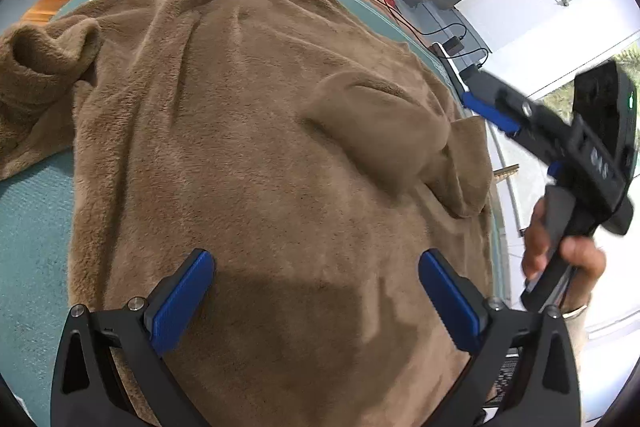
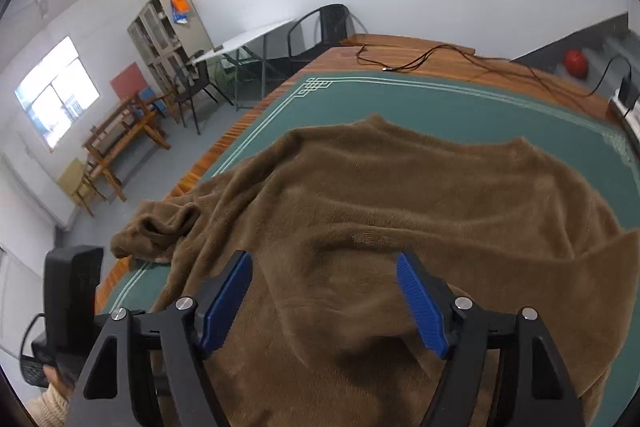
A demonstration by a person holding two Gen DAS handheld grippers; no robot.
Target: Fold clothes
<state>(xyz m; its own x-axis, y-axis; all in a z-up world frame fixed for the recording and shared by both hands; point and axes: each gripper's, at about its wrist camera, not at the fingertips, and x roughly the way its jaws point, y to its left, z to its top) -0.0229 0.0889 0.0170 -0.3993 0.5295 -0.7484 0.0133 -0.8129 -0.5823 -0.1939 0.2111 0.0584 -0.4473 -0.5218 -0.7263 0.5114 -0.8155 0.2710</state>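
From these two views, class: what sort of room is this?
Probably an office or activity room, not a home: a glass-fronted cabinet, wooden chairs by the window, and a green-matted table holding the brown garment.

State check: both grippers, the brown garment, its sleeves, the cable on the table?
left gripper: open, over the garment, holding nothing
right gripper: open, over the garment, holding nothing
brown garment: spread on the green mat, wrinkled, not yet folded
left sleeve: bunched at the table edge
right sleeve: lying folded in across the body
black cable: loose on the wooden table
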